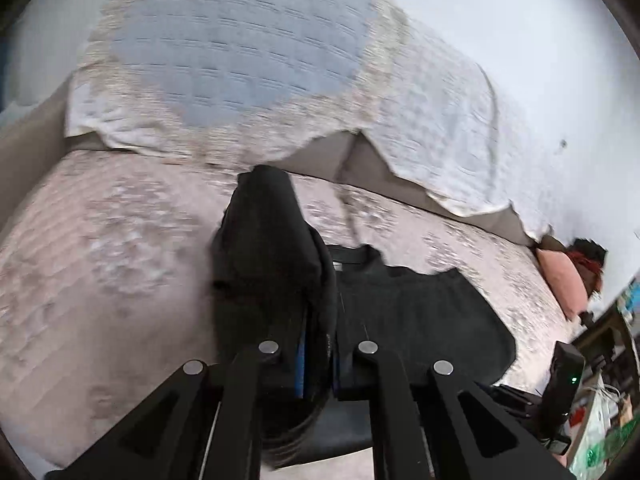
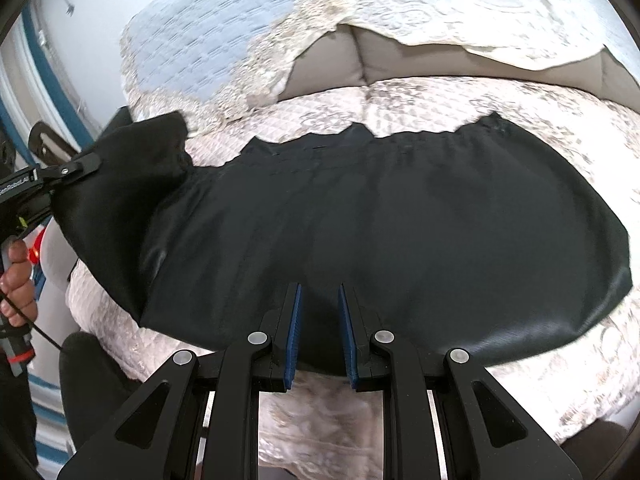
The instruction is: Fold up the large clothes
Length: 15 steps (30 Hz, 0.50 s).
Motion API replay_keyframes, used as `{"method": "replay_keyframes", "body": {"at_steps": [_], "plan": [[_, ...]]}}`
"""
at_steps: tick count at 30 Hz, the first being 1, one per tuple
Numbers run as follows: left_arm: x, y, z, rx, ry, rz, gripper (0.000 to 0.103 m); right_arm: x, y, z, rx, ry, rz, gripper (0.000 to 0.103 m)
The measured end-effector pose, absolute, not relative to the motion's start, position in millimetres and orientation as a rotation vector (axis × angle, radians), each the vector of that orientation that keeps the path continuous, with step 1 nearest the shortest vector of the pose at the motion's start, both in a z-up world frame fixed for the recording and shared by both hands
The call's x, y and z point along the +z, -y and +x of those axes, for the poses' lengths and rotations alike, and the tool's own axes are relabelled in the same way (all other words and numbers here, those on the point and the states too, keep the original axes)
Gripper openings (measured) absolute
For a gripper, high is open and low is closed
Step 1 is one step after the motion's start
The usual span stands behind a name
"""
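The black garment lies spread across the sofa seat, on its pale quilted cover, reaching close to the seat's front edge. One end of it is lifted off the cover at the seat's left end, where the left gripper has its jaws closed on a bunched fold of the cloth. The right gripper hangs over the garment's near hem at the front edge, jaws a little apart and holding nothing.

To do this fold well, I'd say the lifted end should be carried over flat toward the far end of the seat, kept taut so it lands without a ruck, while the right gripper pins or pinches the near hem to stop the body sliding.

No containers show here, so there is nothing to report inside any.
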<state>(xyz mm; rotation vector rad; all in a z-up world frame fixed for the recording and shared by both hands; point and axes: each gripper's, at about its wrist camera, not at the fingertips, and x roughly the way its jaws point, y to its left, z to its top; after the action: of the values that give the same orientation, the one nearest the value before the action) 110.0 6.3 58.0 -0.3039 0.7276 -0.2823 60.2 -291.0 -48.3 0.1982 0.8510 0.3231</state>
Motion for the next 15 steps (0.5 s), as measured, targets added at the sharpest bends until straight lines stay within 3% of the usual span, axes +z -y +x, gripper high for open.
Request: {"method": "replay_keyframes", "body": {"at_steps": [12, 15], "plan": [[-30.2, 110.4, 129.4, -0.549, -0.958, -0.281, 0.004, -61.9, 324.8, 56.8, 0.277, -0.879, 0.284, 0.019], [-28.8, 123.3, 119.8, -0.572, -0.966, -0.238, 0.005, -59.2, 322.7, 58.2, 0.3, -0.871, 0.296, 0.02]]}}
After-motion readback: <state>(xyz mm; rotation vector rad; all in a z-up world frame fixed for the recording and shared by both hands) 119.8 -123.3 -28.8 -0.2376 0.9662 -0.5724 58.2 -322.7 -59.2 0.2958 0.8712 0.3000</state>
